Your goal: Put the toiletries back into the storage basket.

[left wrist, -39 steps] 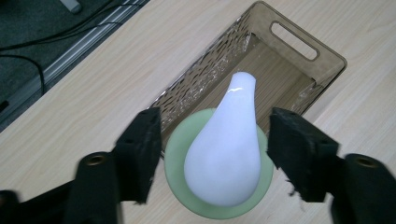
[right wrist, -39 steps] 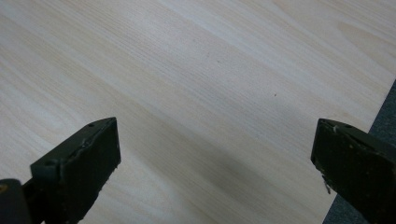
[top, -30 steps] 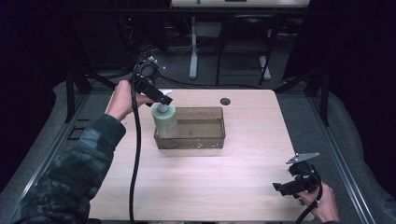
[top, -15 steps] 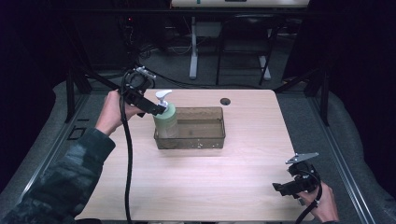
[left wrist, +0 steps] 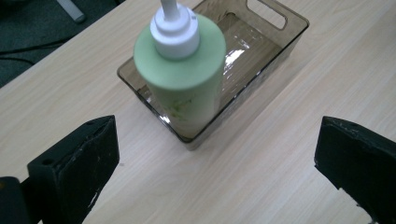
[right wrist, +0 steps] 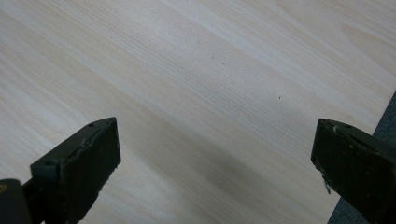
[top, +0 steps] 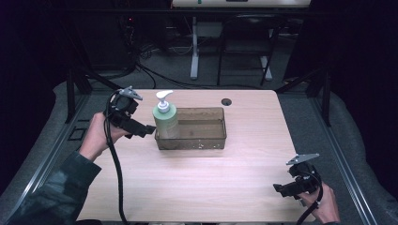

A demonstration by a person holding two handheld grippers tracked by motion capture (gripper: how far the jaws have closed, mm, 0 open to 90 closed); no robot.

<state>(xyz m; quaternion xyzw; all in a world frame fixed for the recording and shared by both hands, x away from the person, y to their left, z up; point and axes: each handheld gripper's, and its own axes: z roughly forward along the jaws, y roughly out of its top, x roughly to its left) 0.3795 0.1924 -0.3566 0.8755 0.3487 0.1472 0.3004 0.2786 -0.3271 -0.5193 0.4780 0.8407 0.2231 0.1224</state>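
Note:
A pale green soap bottle (top: 165,119) with a white pump stands upright in the left end of a clear brown bin (top: 202,140) on the table. In the left gripper view the soap bottle (left wrist: 182,84) stands inside the near end of the bin (left wrist: 261,42). My left gripper (top: 148,130) is just left of the bin, apart from the bottle. Its jaws have just been opening and hold nothing, seen wide apart in its own view (left wrist: 218,128). My right gripper (top: 278,189) rests open at the table's front right corner, over bare wood (right wrist: 215,128).
The light wooden table (top: 211,187) has a small dark cable hole (top: 226,101) behind the bin. A black cable (top: 117,173) trails from the left gripper toward the front edge. Dark floor and desk legs lie beyond the table.
The left gripper has let go of the bottle and drawn back to the left and slightly down. The bottle now stands alone in the bin. The right gripper has not moved.

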